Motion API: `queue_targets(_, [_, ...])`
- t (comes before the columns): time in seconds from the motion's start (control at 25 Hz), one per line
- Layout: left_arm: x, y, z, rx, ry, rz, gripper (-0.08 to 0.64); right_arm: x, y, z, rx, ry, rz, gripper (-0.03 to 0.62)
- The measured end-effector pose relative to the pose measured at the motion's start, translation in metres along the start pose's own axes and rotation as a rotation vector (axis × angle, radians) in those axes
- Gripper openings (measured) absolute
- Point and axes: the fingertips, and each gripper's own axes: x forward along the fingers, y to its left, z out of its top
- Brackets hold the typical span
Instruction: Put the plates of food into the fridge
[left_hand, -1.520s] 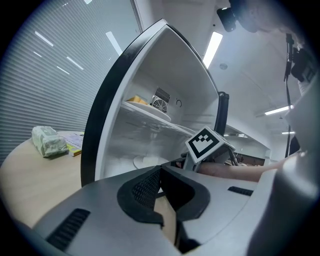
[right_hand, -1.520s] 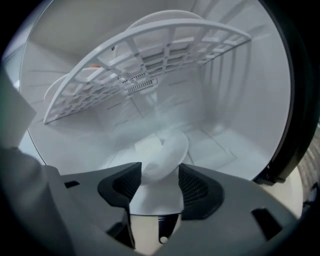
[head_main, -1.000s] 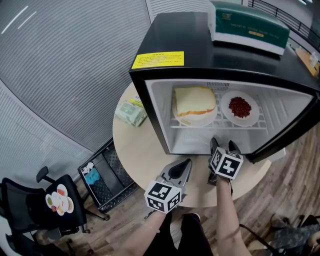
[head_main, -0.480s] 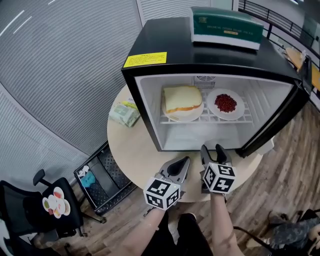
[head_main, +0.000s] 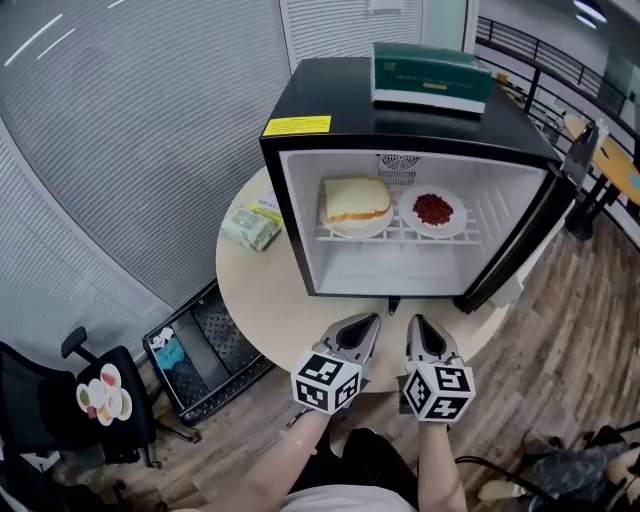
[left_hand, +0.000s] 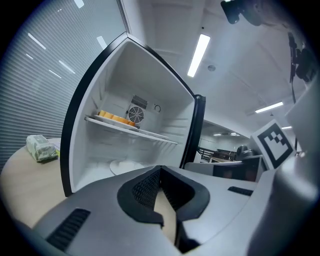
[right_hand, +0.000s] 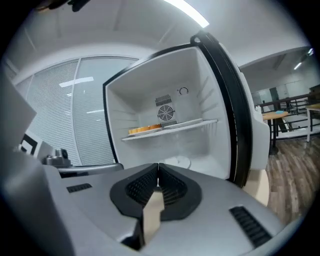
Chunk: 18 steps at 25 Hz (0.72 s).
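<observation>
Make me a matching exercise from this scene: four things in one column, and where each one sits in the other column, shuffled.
Things
1. sandwich
2. red beans
3. green box
4. pack

Places
A. on top of the fridge
B. on the table, beside the fridge
C. right side of the shelf in the fridge
D. left side of the shelf in the fridge

Pairs: 1-D, 2-C, 3-A, 4-B

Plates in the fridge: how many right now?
2, both on the shelf: the sandwich plate at left, the plate of red food at right. A pale round shape on the fridge floor might be a third; I cannot tell.
</observation>
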Motion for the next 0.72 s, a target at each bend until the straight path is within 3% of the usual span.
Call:
queue_targets(0.32, [-0.026, -0.05, 0.008, 0.021, -0.017, -0.042, 0.005, -0.057, 0.026, 0.01, 0.049, -0.026, 0.096, 0.01])
queue_targets(0.56, [-0.046, -0.085, 0.018, 0.022, -0.055, -0.083, 0.005, -0.093, 0.021, 0.018, 0.024, -0.062, 0.082, 0.011])
queue_targets(0.72, [-0.048, -0.096, 0.017, 0.056, -0.072, -0.1, 0.005, -0.103, 0.013, 0.027, -0.065, -0.109, 0.036, 0.009])
